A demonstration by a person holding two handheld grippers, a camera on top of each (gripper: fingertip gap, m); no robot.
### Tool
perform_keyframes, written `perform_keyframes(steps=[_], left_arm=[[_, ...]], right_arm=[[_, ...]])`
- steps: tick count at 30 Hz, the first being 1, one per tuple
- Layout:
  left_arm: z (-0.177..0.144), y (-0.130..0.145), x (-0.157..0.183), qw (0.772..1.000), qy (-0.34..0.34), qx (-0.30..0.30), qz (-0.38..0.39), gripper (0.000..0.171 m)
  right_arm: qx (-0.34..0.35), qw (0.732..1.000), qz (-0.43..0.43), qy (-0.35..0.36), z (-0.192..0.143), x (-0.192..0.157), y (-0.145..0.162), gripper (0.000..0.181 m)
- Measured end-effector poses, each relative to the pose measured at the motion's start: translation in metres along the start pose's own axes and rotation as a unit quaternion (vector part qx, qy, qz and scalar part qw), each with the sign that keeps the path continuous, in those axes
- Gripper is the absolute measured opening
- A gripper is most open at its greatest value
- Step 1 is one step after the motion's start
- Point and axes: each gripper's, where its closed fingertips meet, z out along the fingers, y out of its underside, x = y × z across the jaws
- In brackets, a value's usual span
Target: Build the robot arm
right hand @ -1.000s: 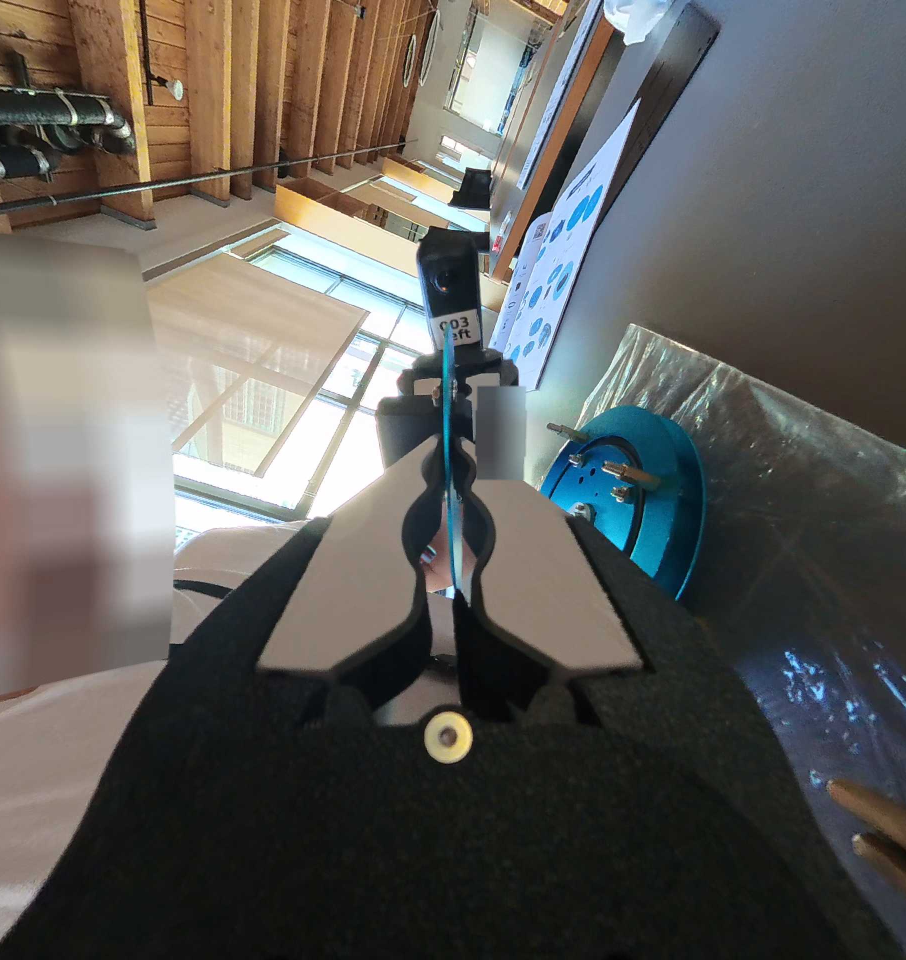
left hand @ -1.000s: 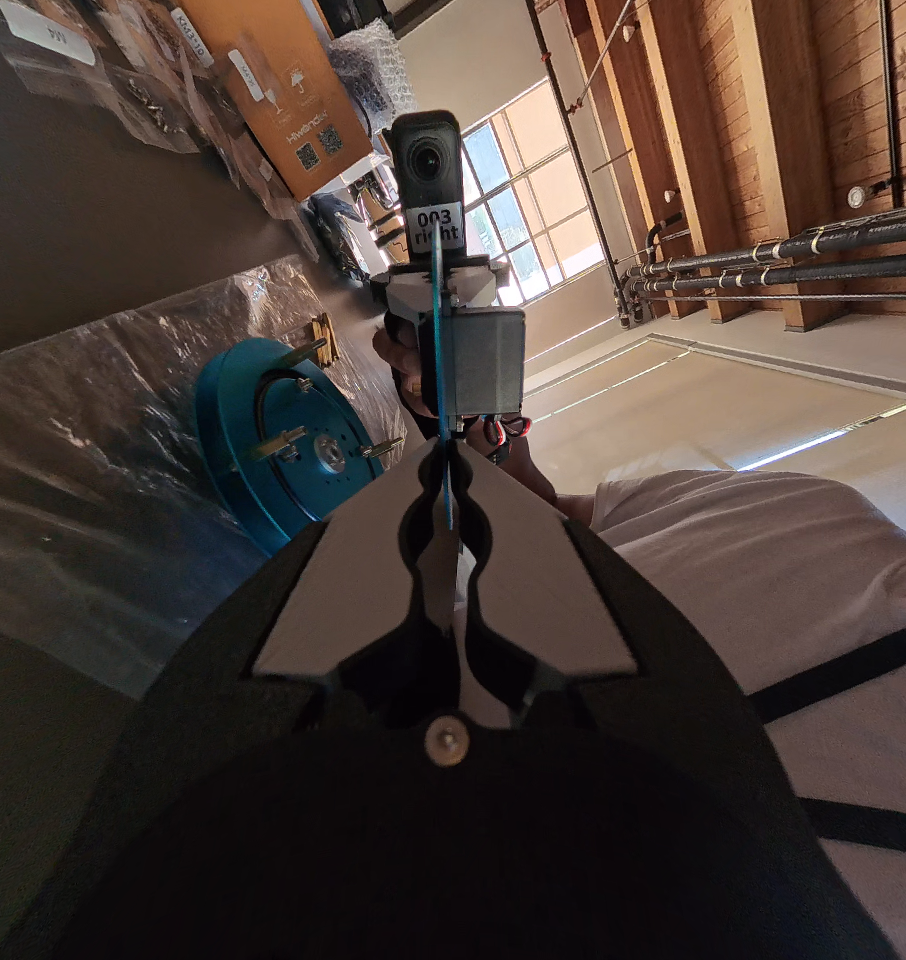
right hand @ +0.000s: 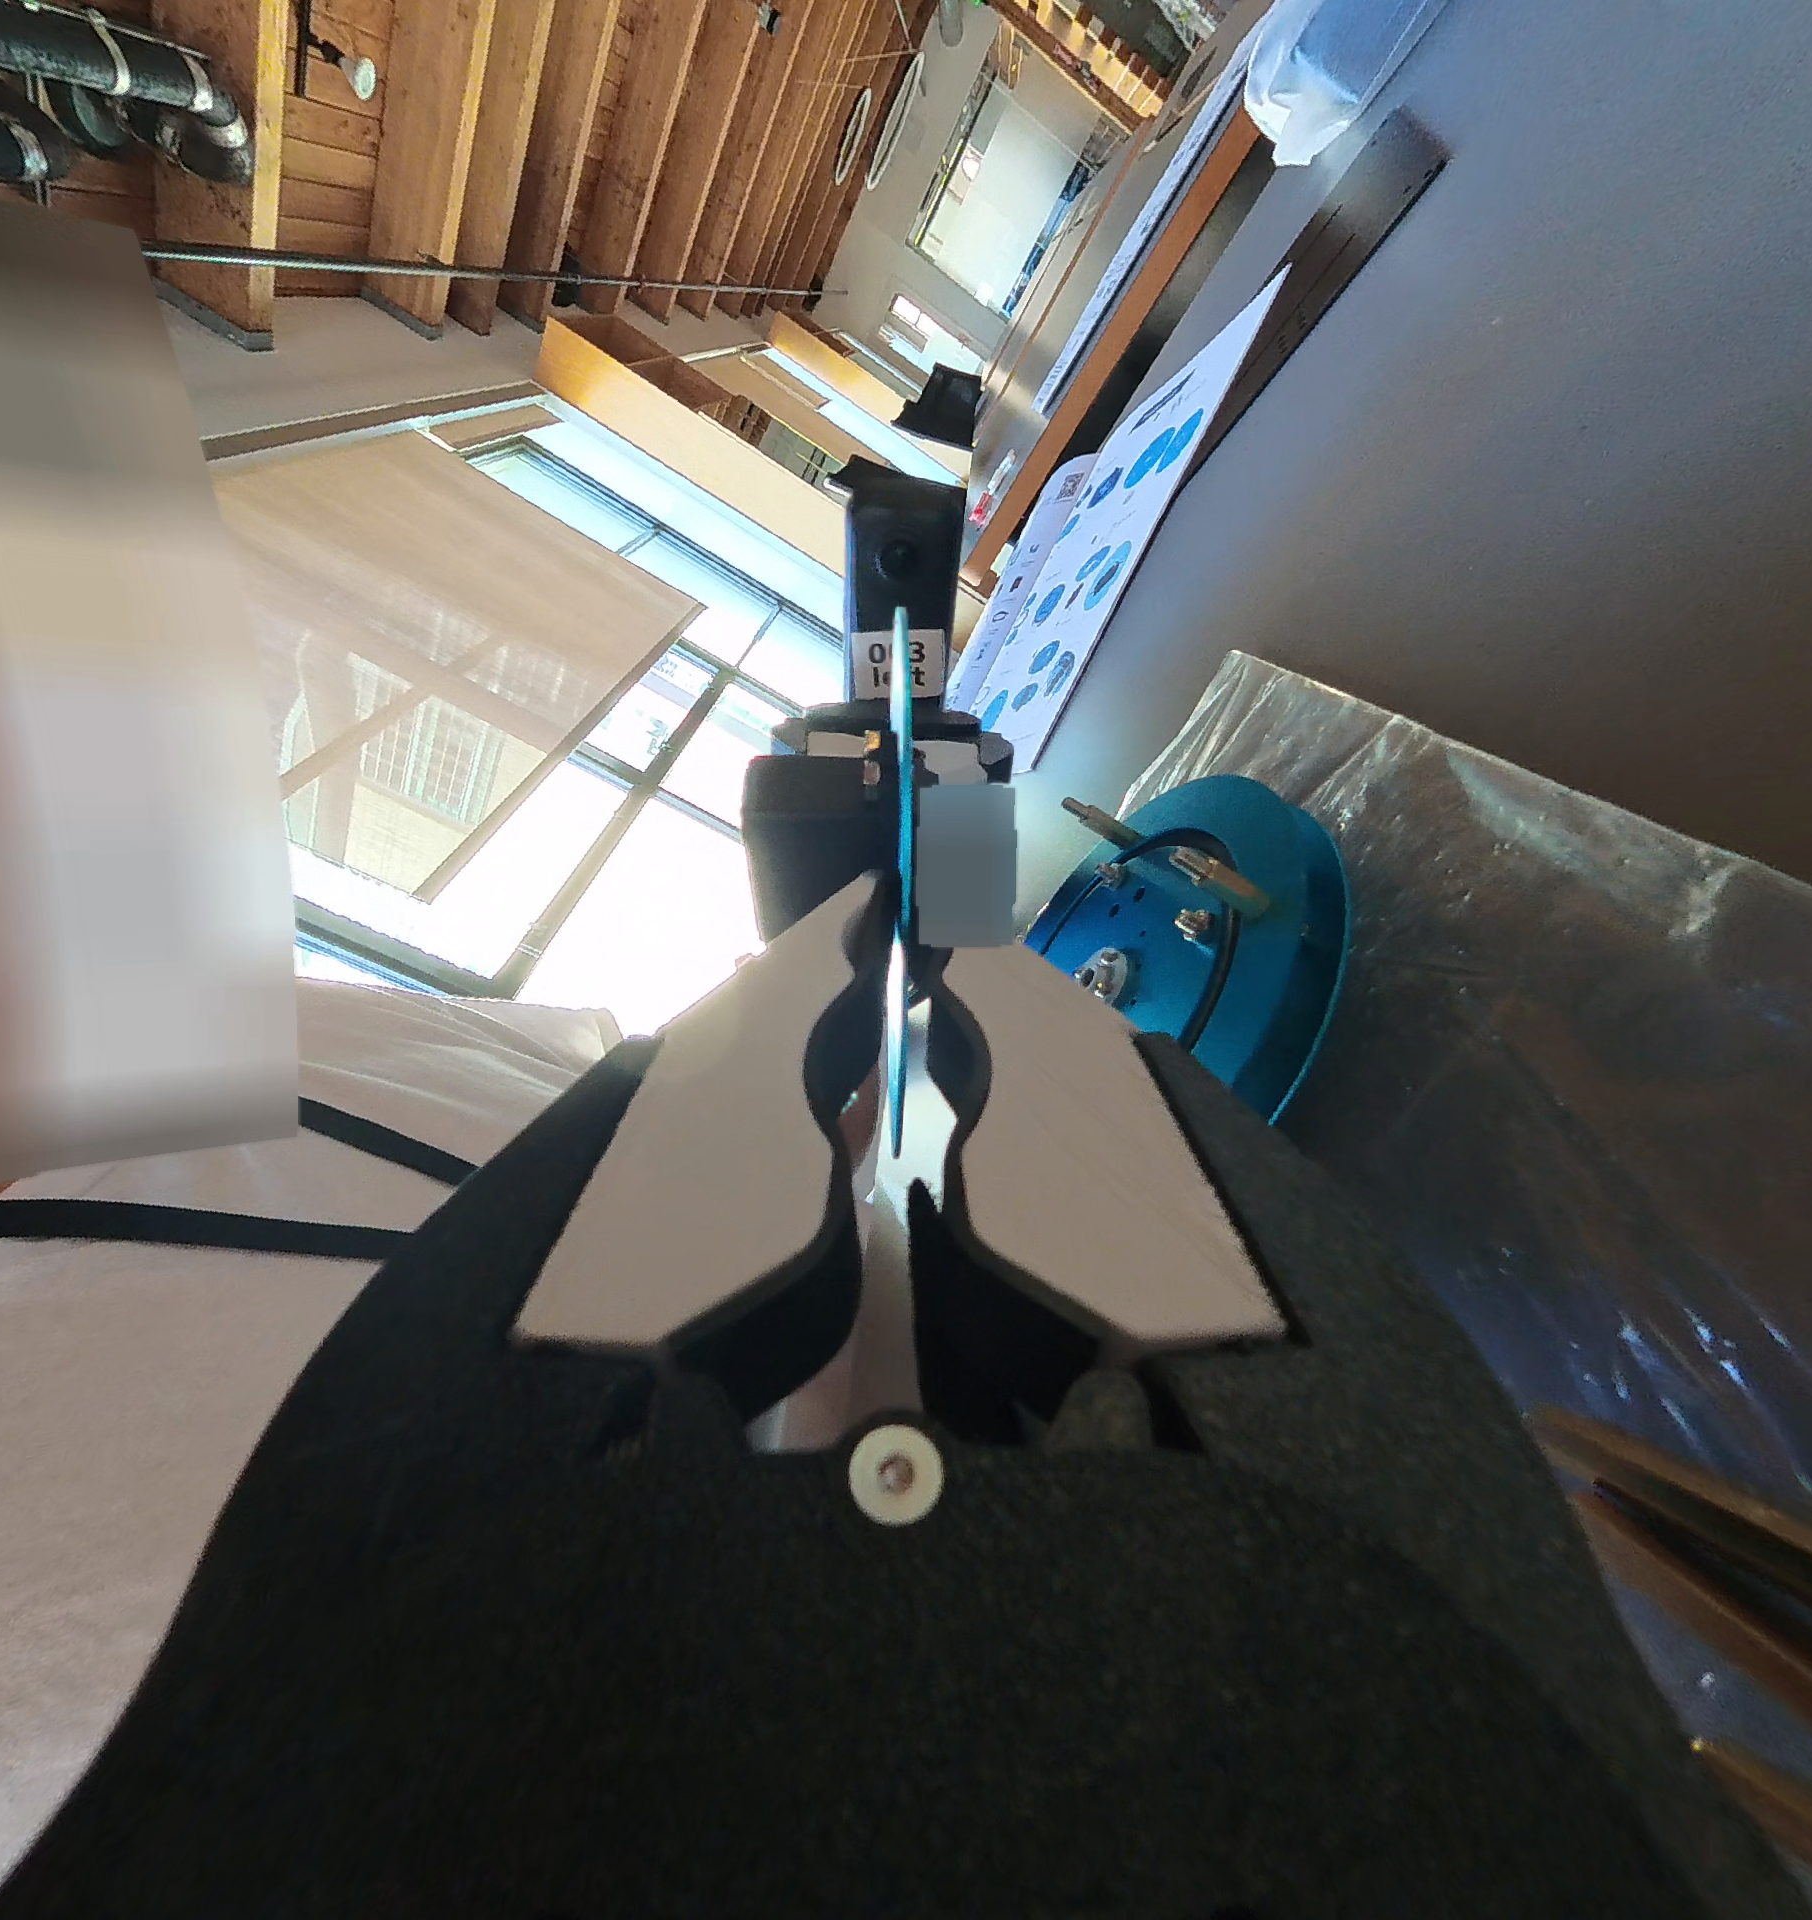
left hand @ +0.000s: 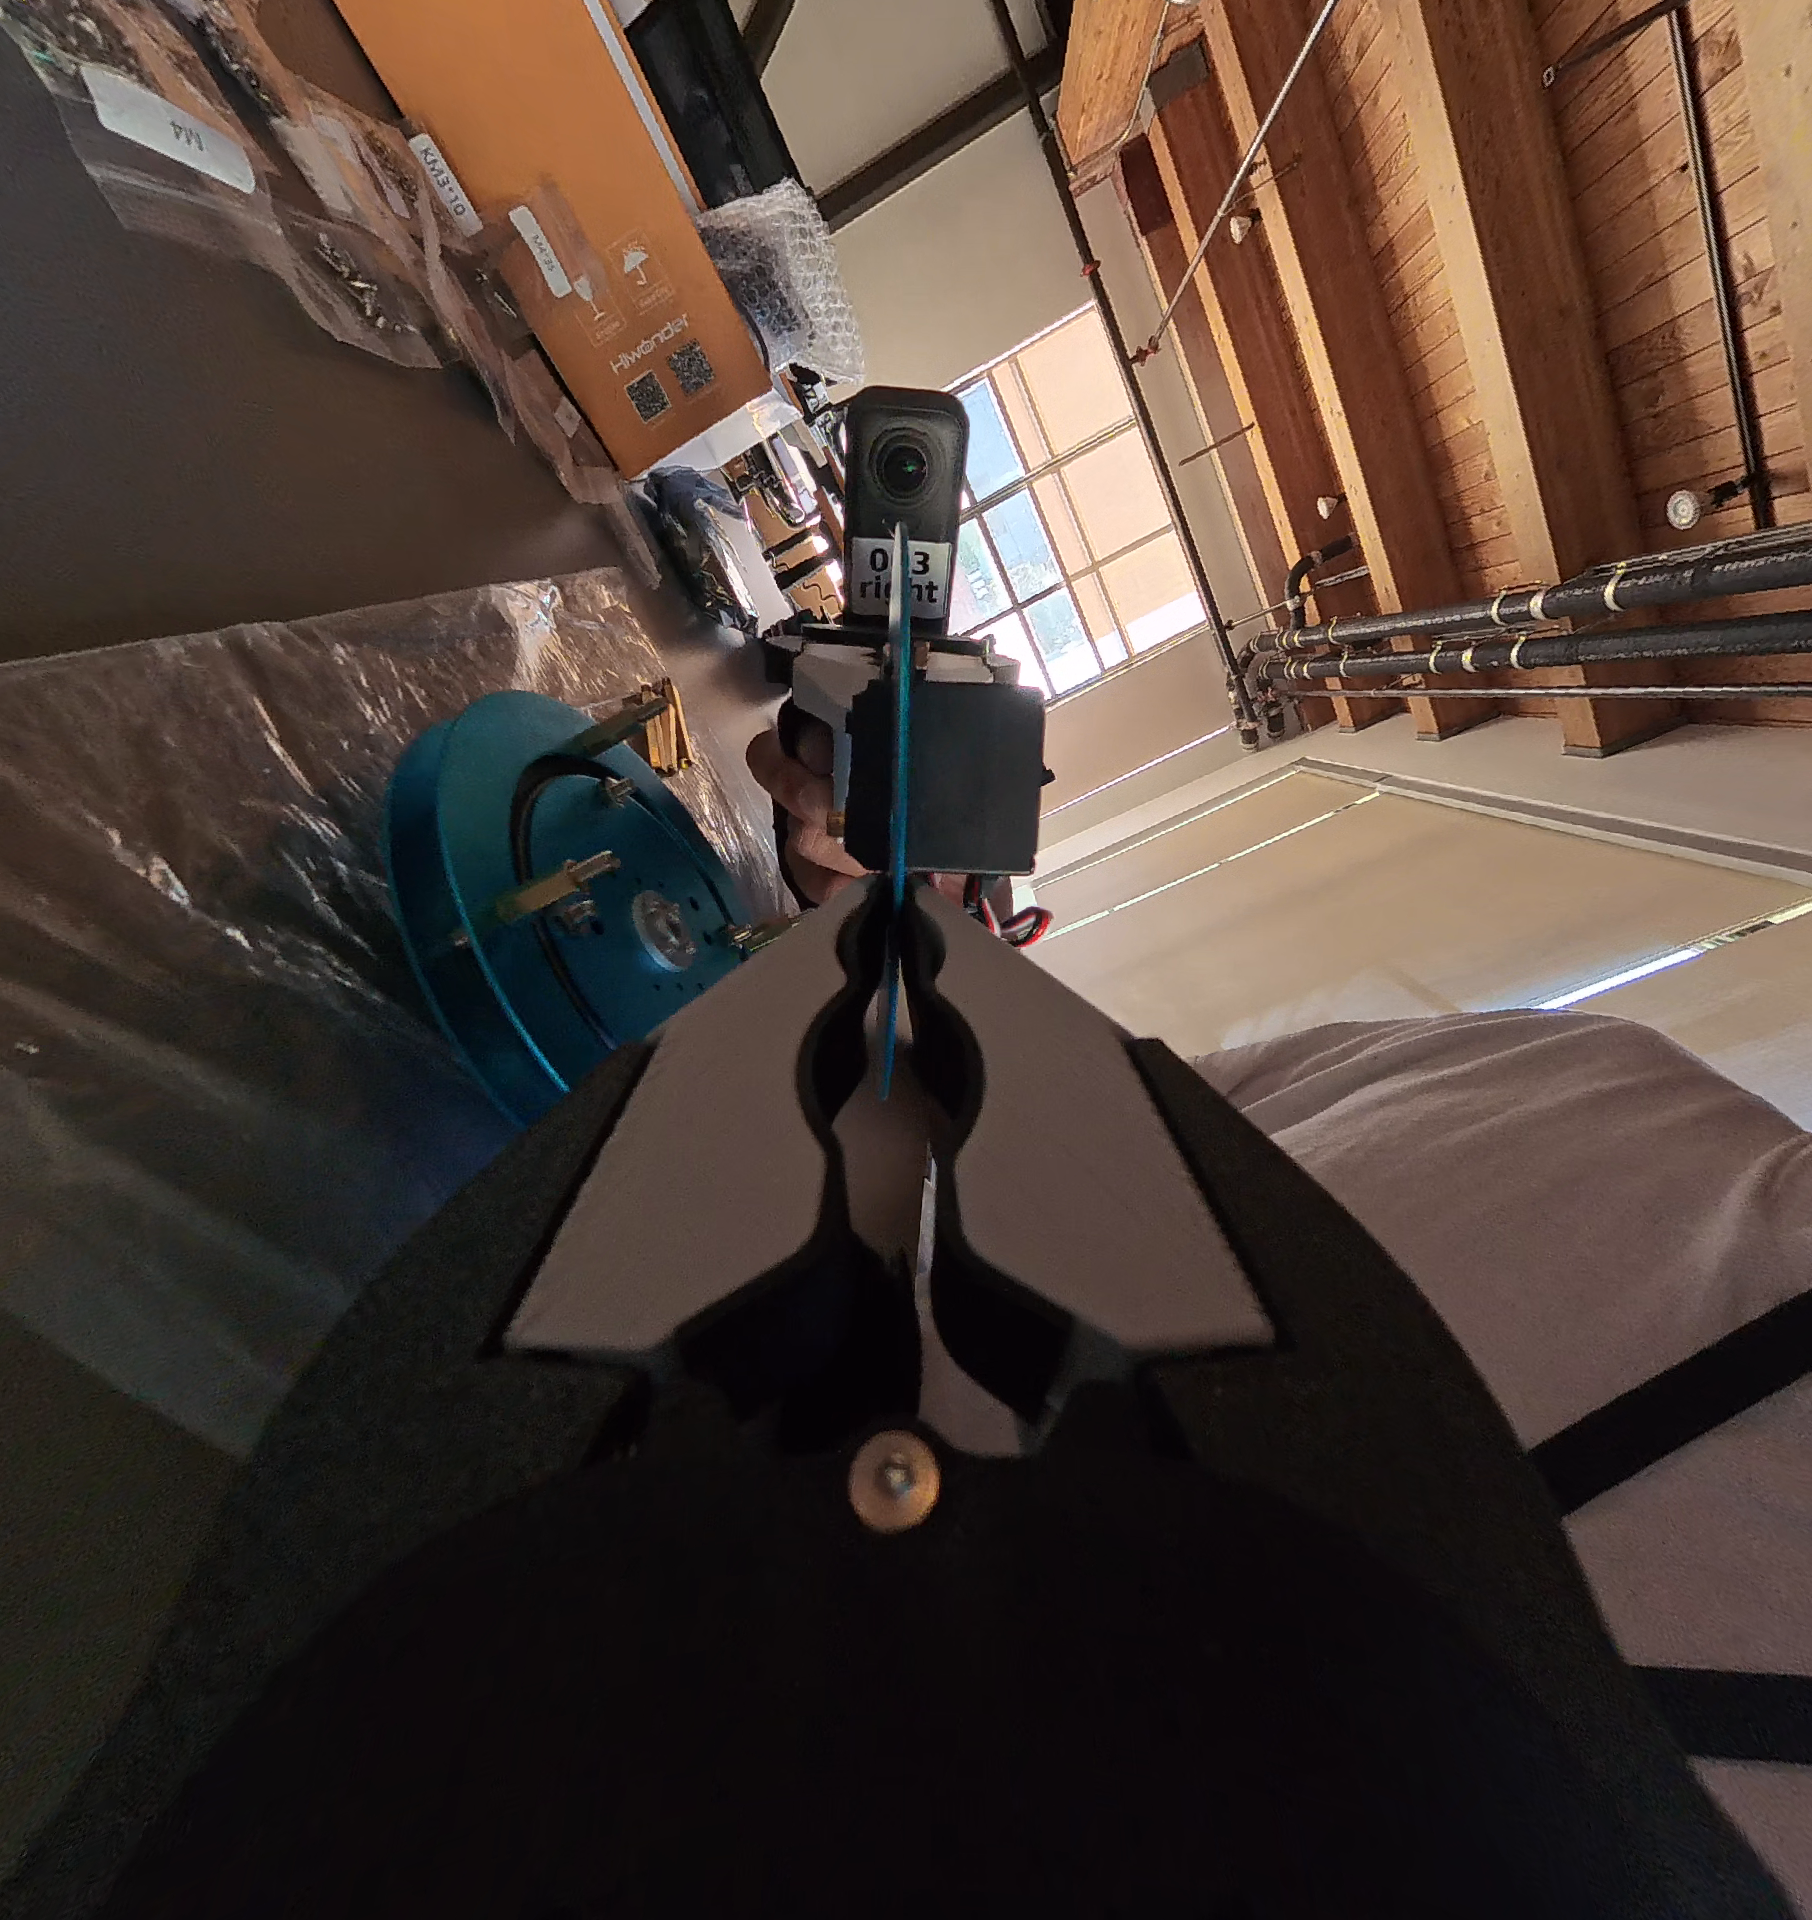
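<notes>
Item: thin round blue metal plate (left hand: pixel 894 831), seen edge-on, held in the air between both tools, above the table. Left gripper (left hand: pixel 889 914): fingers pinching one edge of the plate. Right gripper (right hand: pixel 900 925): fingers pinching the opposite edge, facing the left one head-on. A black block with red and black wires is fixed to one face of the plate. Nearby: thick blue metal disc base (left hand: pixel 559 914) with brass standoffs and a black cable, resting on a crinkled clear plastic sheet (left hand: pixel 154 831) on the dark table (left hand: pixel 102 416). Further off: orange cardboard box (left hand: pixel 569 208), clear bags of small screws (left hand: pixel 341 260), white printed instruction sheet (right hand: pixel 1110 561).
</notes>
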Motion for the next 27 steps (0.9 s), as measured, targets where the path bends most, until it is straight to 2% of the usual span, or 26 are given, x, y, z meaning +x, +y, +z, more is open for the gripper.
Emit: perform_keyframes(steps=[17,24,27], left_arm=[[0.002,0.0,0.002,1.0,0.012,-0.003,-0.001,0.0],[-0.002,0.008,0.009,1.0,0.008,-0.01,0.008,0.0],[-0.006,0.008,0.008,1.0,-0.009,-0.006,0.017,0.007]], right_arm=[[0.009,1.0,0.005,-0.017,-0.001,-0.003,-0.002,0.0],[0.002,0.997,0.058,-0.049,0.002,-0.009,0.005,0.0],[0.009,0.994,0.096,-0.046,0.002,-0.008,0.008,0.0]])
